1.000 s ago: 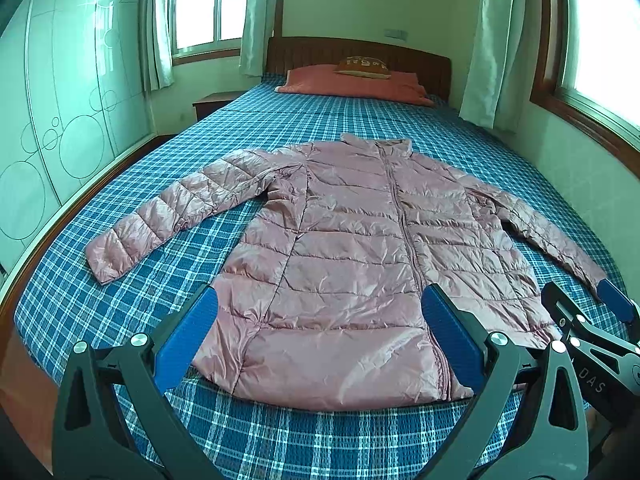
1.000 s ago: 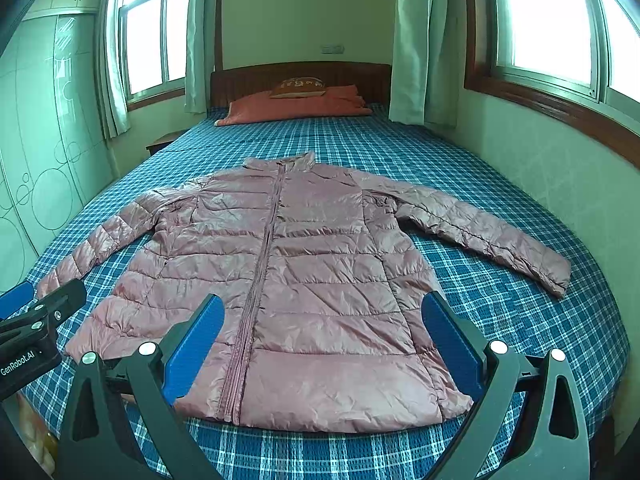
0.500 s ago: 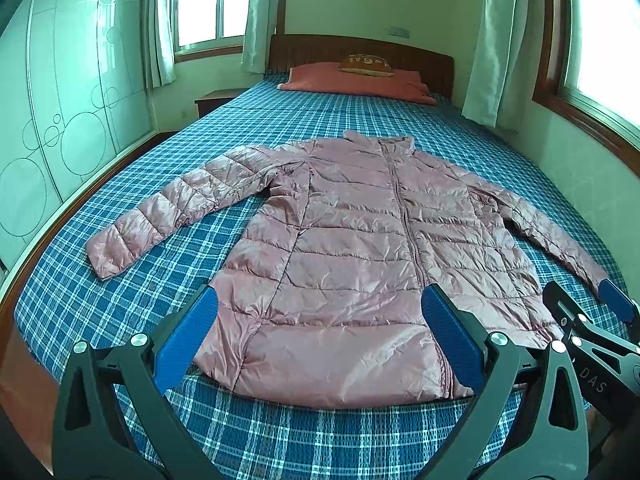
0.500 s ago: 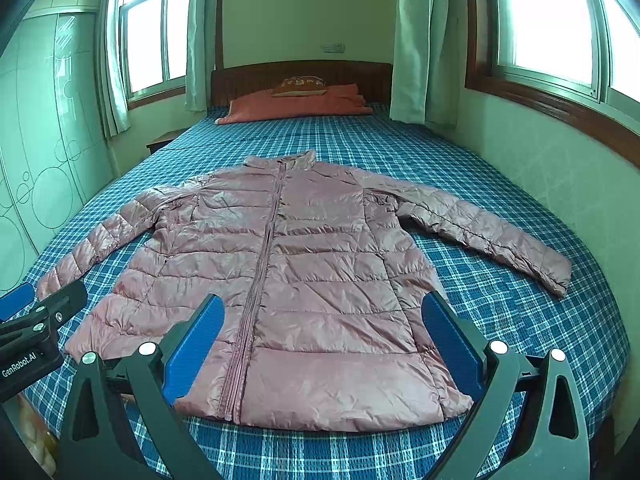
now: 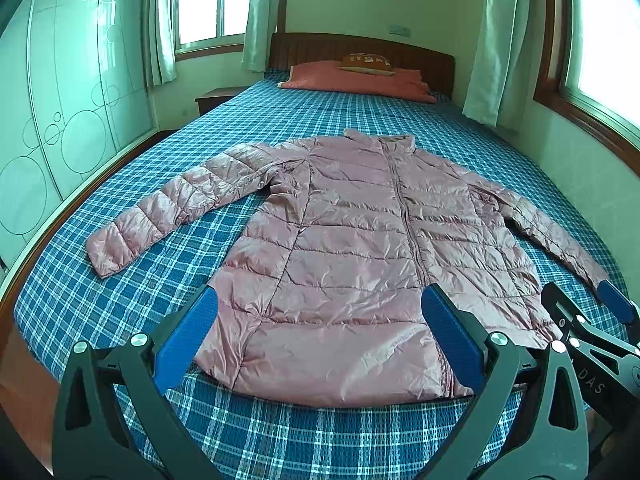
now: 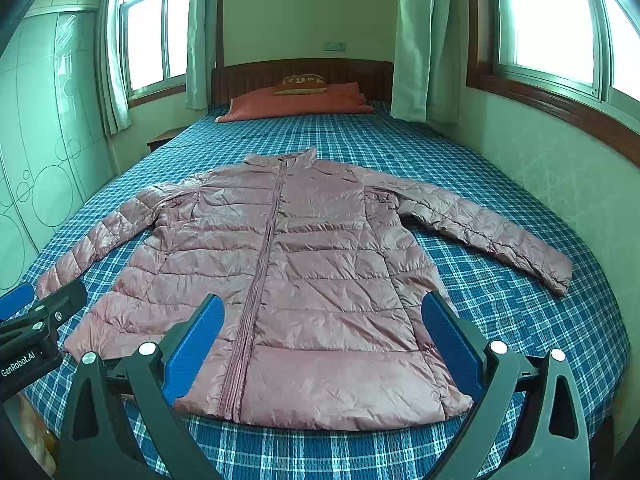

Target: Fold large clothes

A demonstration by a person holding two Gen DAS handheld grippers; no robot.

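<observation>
A: Left gripper [image 5: 318,336], jaws wide apart, holding nothing; jacket [image 5: 352,264] flat on the bed [image 5: 80,300] just beyond them. Left view alone shows the whole left sleeve [image 5: 172,208].

B: Right gripper [image 6: 322,338], equally wide, empty. Right view alone shows the right cuff [image 6: 554,270].

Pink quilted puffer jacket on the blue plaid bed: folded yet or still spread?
Spread flat: pink quilted puffer jacket lies front up, both sleeves out sideways.
</observation>
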